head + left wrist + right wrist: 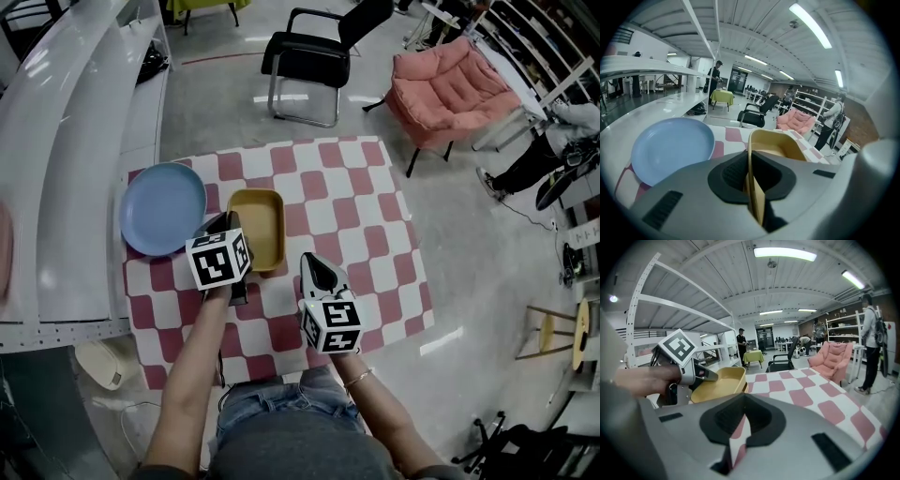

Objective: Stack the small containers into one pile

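A yellow rectangular container [260, 225] is over the pink-and-white checked tablecloth [366, 216]. My left gripper [230, 226] is shut on its near left wall. In the left gripper view, that thin yellow wall [755, 197] is pinched between the pads, and the container [780, 143] stretches away from the jaws. The right gripper view shows the container [719, 383] tilted in the left gripper [708, 375]. I cannot tell whether it touches the cloth. My right gripper [316, 268] hovers to the container's right, near the front edge. Its jaws [738, 439] are shut on nothing.
A light blue plate [162, 208] lies at the table's left, close beside the yellow container. A white curved counter [66, 150] runs along the left. Beyond the table stand a black chair [314, 56] and a pink armchair [450, 84].
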Demonstrator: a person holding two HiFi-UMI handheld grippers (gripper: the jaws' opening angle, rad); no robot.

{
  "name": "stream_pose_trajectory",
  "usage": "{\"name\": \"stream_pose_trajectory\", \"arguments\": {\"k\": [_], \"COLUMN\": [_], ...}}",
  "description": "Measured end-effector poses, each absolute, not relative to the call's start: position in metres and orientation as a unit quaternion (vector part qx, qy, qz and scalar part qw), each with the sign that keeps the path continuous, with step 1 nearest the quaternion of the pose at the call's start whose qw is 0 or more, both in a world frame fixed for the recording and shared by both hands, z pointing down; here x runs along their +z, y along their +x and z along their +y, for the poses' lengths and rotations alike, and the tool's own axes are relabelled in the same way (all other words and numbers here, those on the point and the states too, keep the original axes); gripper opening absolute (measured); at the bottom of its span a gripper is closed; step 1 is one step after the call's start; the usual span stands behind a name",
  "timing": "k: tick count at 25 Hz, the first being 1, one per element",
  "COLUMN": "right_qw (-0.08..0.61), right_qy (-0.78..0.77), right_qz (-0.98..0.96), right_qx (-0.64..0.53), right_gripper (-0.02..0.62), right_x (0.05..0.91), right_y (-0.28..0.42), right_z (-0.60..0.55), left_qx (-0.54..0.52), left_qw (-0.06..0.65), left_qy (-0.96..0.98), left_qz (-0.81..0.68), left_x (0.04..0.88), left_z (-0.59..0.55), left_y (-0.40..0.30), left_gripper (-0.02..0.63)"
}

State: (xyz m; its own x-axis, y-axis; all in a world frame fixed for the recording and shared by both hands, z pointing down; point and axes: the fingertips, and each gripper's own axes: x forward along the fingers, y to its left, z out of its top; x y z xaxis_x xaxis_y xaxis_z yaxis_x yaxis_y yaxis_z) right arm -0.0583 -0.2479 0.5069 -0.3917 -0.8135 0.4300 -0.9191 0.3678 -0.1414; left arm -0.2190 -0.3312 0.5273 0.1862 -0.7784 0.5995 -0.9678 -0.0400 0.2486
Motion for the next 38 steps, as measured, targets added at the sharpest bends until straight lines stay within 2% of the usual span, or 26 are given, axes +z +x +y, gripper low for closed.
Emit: {"name": "stream_pose_trajectory", "arguments": {"k": [14, 17, 21, 34, 38], "right_qw": [0.147, 0.146, 0.146, 0.122, 0.111], "right_qy": [0.524, 0.525, 0.525, 0.528, 0.527], "right_qz": [-0.818, -0.817, -0.817, -0.822, -0.826], "right_qx": [0.186, 0.187, 0.186, 0.174, 0.167], "right_gripper": [0.009, 0.009, 0.009, 0.009, 0.009], "right_x": [0.513, 0.514, 0.512, 0.492, 0.480], "right_y": [-0.067, -0.067, -0.068, -0.080, -0.084], "right_z": [-0.244, -0.242, -0.238, -0.224, -0.219], "left_qx": [0.179, 0.185, 0.185, 0.155, 0.143], "left_qw": [0.275, 0.276, 0.269, 0.243, 0.240], "left_qy": [0.714, 0.716, 0.718, 0.742, 0.745], "left_qz": [-0.618, -0.614, -0.615, -0.605, -0.606], "left_x": [0.541, 0.543, 0.541, 0.514, 0.507], "left_z": [-0.330, -0.328, -0.320, -0.271, -0.259], "left_y": [-0.218, -0.217, -0.218, -0.230, -0.233], "left_gripper": [0.032, 0.076, 0.084, 0.081, 0.057]}}
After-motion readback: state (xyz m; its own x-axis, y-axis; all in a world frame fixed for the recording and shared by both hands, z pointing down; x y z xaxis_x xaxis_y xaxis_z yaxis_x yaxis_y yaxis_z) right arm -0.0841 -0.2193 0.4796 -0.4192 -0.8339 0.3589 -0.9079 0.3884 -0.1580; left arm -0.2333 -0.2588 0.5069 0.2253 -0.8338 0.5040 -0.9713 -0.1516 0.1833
